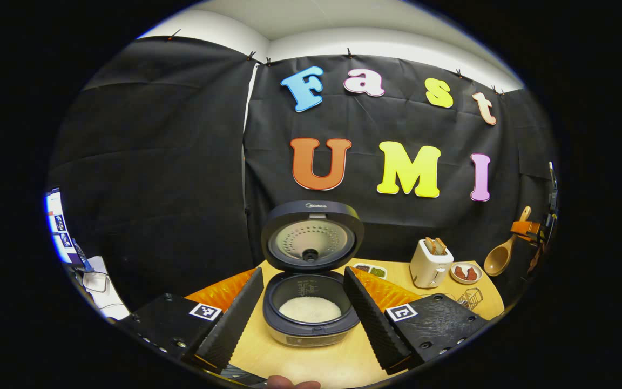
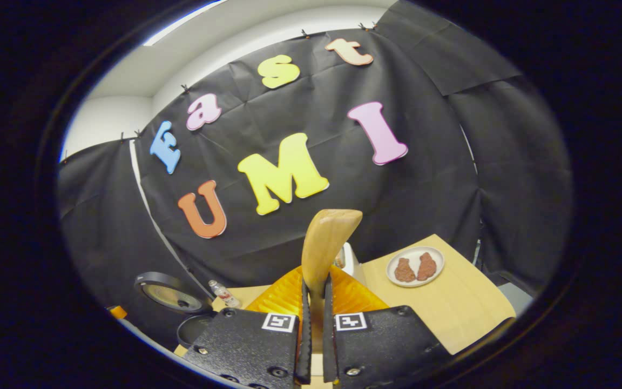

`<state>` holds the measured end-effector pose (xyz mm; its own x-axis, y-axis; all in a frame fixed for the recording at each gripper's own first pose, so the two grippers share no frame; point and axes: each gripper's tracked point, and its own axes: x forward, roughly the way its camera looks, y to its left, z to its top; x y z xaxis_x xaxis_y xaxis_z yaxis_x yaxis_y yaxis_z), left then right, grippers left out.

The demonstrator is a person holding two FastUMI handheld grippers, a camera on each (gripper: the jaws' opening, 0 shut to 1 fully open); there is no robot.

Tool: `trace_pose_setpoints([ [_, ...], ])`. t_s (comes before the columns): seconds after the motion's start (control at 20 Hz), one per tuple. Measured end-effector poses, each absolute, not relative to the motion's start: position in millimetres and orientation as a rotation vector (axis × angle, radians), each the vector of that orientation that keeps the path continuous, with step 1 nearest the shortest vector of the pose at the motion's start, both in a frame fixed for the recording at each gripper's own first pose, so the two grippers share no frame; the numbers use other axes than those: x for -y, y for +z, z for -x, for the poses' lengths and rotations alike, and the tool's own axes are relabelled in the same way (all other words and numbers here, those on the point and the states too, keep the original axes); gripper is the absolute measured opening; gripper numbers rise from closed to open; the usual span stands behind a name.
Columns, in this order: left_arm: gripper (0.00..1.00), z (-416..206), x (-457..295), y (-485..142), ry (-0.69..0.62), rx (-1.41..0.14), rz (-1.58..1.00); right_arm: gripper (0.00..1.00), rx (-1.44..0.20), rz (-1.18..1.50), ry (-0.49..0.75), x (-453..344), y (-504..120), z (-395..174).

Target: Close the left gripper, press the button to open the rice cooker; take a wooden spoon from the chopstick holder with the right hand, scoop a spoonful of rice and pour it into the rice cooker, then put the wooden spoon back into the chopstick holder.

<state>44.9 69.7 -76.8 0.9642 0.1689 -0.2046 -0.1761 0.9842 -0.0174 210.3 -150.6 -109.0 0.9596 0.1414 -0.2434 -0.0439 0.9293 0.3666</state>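
My left hand-held gripper (image 1: 303, 313) released, fingers apart w/ open rice cooker (image 1: 311, 308) betw. them. Right hand-held gripper (image 2: 314, 302) grasping wooden spoon (image 2: 324, 243), bowl prob. empty.

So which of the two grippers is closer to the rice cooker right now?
Left. The left gripper hangs open right in front of the open rice cooker. The right gripper, shut on the wooden spoon, is off to the cooker's side, held up over the table.

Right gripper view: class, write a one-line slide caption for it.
Right tool shut on the wooden spoon handle, bowl raised above the table, rice cooker open to the left.
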Motion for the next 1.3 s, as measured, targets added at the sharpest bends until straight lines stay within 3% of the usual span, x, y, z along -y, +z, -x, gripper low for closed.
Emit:
trace_pose_setpoints([
  [0.25, 0.95, -61, -34, -80, 0.139, -0.229, 0.032, 0.14, -0.331, -0.338, 0.009, 198, -165, -238],
  [0.75, 0.95, -61, -52, -87, 0.249, -0.313, 0.026, 0.14, -0.421, -0.269, -0.007, 211, -279, -255],
  [1.3, 0.95, -65, -62, -69, 0.294, -0.307, 0.021, 0.18, -0.459, -0.303, -0.047, 217, -333, -251],
])
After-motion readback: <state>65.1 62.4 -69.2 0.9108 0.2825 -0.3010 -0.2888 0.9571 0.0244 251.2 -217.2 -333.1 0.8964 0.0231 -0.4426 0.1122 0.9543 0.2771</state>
